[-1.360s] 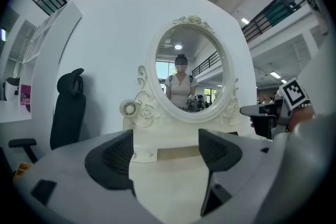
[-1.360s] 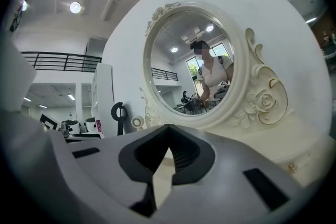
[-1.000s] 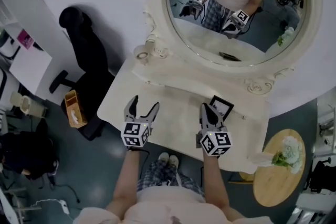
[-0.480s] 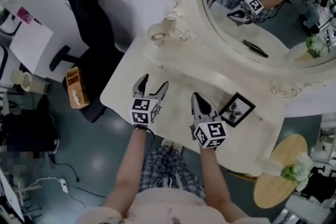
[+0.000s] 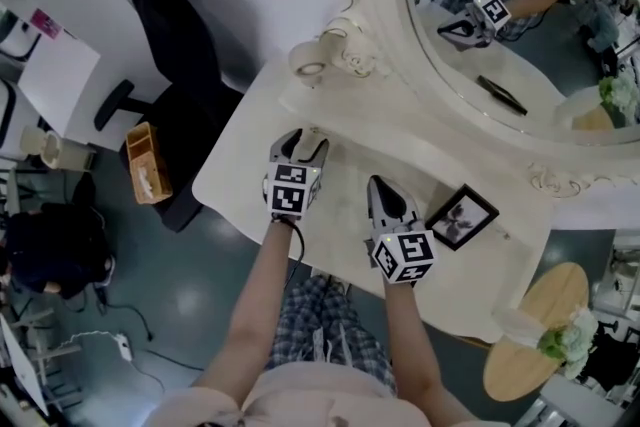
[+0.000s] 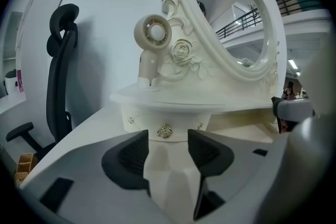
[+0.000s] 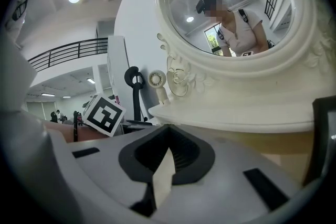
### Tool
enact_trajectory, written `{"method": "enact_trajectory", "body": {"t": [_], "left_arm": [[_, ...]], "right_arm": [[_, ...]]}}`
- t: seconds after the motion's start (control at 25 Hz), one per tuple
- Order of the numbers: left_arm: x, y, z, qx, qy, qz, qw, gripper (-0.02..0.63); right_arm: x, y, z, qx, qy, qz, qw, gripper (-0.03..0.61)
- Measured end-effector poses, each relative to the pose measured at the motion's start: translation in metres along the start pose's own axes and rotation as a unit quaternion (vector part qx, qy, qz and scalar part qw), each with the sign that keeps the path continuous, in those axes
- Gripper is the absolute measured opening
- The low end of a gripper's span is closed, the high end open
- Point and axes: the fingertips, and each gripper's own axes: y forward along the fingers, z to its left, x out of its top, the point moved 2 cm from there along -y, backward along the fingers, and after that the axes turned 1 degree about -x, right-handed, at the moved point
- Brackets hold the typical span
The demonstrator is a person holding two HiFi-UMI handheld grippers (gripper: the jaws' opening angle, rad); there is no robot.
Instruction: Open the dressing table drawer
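The left tongs are coming in off the tabletop's front edge and closing toward the drawer under the mirror shelf, its knob just ahead of their gap and still unpinched, so the pull looks imminent, while the right tongs are idling together, empty.

The head view looks steeply down on the cream-white dressing table from above, well off, taking in its whole top and the left part of the carved cream oval mirror. The left gripper view sits low over the tabletop, left of the mirror, looking up across it. The right gripper view, equally low, faces the mirror more squarely; all three share the cream round fan at the mirror's left foot.
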Motion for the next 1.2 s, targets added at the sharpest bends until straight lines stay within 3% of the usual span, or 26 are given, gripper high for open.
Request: {"method": "enact_trajectory", "body": {"t": [0.24, 0.48, 1.2], "left_arm": [[0.005, 0.017, 0.001, -0.001, 0.002, 0.016, 0.9999, 0.226], [0.003, 0.023, 0.003, 0.014, 0.016, 0.031, 0.9993, 0.118], [-0.005, 0.011, 0.001, 0.007, 0.023, 0.023, 0.9995, 0.11]], "right_arm": [[-0.004, 0.0, -0.01, -0.007, 0.002, 0.008, 1.0, 0.015], [-0.006, 0.003, -0.022, -0.023, 0.006, 0.015, 1.0, 0.015], [-0.025, 0.006, -0.048, -0.074, 0.027, 0.033, 0.996, 0.015]]}}
